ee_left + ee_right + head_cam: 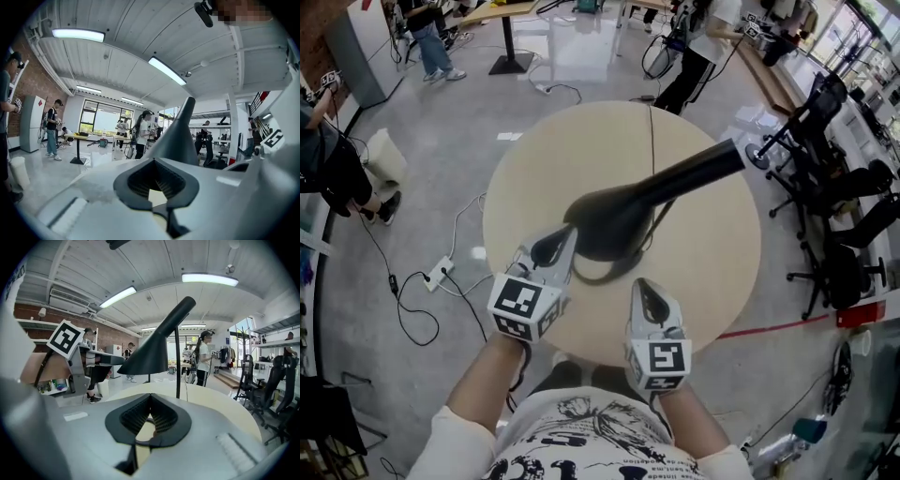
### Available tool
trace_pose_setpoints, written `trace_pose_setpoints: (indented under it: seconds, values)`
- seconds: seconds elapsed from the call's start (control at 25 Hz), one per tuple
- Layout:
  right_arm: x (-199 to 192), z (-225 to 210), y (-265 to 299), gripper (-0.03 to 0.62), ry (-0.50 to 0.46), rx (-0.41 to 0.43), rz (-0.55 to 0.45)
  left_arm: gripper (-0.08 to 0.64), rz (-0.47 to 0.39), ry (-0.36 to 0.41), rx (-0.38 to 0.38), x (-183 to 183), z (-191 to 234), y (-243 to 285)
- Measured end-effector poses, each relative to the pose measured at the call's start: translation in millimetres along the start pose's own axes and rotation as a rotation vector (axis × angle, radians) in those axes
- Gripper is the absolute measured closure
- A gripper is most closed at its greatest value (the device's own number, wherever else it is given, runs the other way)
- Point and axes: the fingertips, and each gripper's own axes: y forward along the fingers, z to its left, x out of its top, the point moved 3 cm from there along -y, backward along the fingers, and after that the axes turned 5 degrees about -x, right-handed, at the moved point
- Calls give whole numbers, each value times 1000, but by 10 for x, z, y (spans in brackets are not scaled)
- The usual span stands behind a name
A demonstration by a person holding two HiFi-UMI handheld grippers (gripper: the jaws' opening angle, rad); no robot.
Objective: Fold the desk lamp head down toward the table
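- Head view takes in a round, pale table (pixel 712 272) that carries a black desk lamp.
- Desk lamp's cone-shaped lamp head (pixel 614 220) hangs over the table's middle. It is raised off the surface and tilted, with its open mouth facing down toward the near-left edge. Its slim arm (pixel 694 169) runs off toward the far-right edge.
- Person's left gripper (pixel 565 236) reaches in from the near-left edge. Its jaws are drawn together with nothing visible between them, and their tips are right at the lamp head's rim. Whether they touch the rim cannot be told for sure.
- Person's right gripper (pixel 645 289) is over the near edge, just beside the lamp head but apart from it. Its jaws are likewise closed and hold nothing.
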Motion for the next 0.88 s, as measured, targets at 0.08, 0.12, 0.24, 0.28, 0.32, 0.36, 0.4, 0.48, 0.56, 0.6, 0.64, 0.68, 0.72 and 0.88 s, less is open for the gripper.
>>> trace_pose_setpoints:
  seconds: [0.08,0.12,0.24,0.28,0.32,0.36,0.4,0.48,0.56,0.6,0.64,0.68,0.72,0.88]
  values:
    - [-41,-32,-3,583,0,-10,7,566,5,-6,-7,-38,-28,43]
    - [-45,-51,-5,583,0,-14,7,566,7,-7,-9,-49,-45,66]
    - [-55,-114,-7,583,-7,-23,8,566,-3,-15,-3,-60,-81,108]
    - [-76,-134,-3,583,-9,-26,11,568,-7,-20,0,-64,-82,116]
    - [-95,-149,0,583,-10,-27,15,568,-10,-27,0,-71,-80,122]
    - [-105,-158,-1,583,-10,-27,16,568,-11,-33,0,-81,-81,127]
    - [-110,-164,-6,583,-10,-26,15,568,-9,-35,0,-89,-85,130]
    - [-119,-173,-22,583,-9,-20,14,566,-9,-14,5,-78,-104,125]
    - [-121,-179,-37,583,-8,-9,17,558,-41,6,19,-9,-133,85]
    - [-117,-180,-45,584,-7,-2,16,558,-67,6,27,46,-152,46]
    - [-115,-179,-57,583,-6,6,13,558,-94,2,35,106,-178,-2]
    - [-117,-174,-75,583,-3,17,11,558,-118,-1,44,168,-216,-58]
    - [-120,-166,-100,583,1,31,10,558,-138,-1,55,224,-267,-116]
    - [-93,-231,-207,583,-6,98,-12,558,-177,14,120,350,-554,-274]
